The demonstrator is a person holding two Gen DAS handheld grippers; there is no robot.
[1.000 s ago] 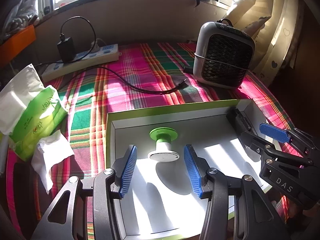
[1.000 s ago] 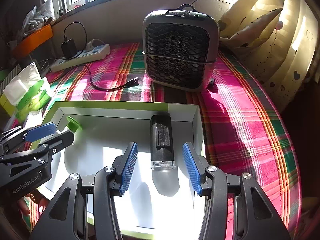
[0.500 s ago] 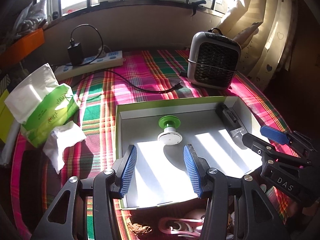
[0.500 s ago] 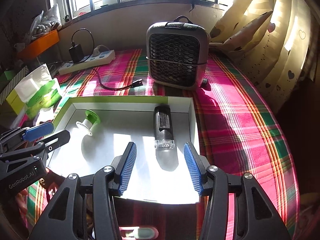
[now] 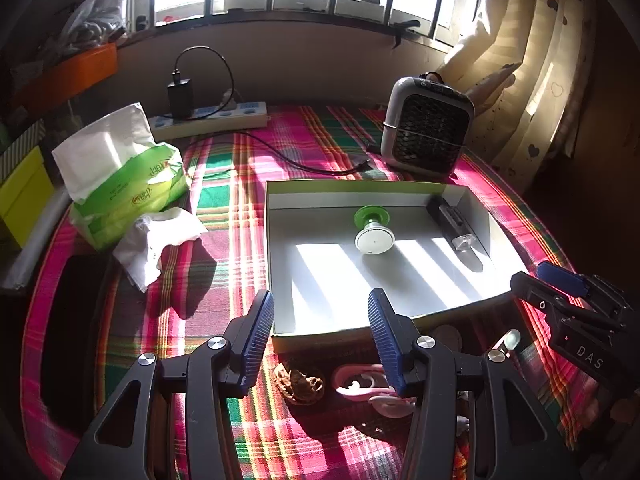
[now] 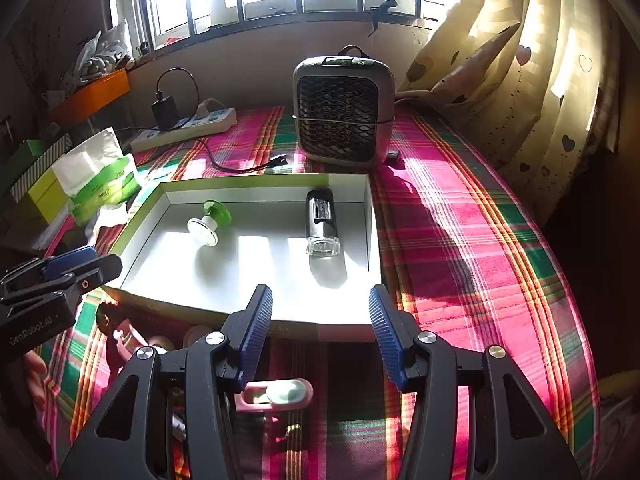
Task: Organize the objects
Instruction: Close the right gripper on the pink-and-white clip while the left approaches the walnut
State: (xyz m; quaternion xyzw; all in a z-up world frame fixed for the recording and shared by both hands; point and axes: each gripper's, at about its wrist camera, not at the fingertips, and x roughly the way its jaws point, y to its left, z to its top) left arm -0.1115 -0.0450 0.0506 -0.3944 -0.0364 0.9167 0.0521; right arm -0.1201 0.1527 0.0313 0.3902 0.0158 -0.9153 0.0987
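One plaid tablecloth (image 6: 460, 240) covers whole table. One shallow white box (image 5: 276, 240), green-edged, at centre; holds two things well apart: green-and-white spool (image 5: 374, 230) on its side, black cylinder with clear tip (image 5: 452, 224) along right wall. One small heater (image 6: 344, 112) behind box. One tissue pack (image 5: 120, 184) at left, one crumpled tissue (image 5: 156, 240) beside it. One power strip (image 5: 212, 120) by window wall. Small pink items and walnut (image 5: 300, 384) lie in shadow before box. Two grippers: left gripper (image 5: 320, 344) and right gripper (image 6: 320, 332), both jaws apart, empty, hovering above box's near edge.

White tray (image 5: 276, 264) holds green-capped spool (image 5: 373, 229) — black device (image 5: 452, 222) lying flat.
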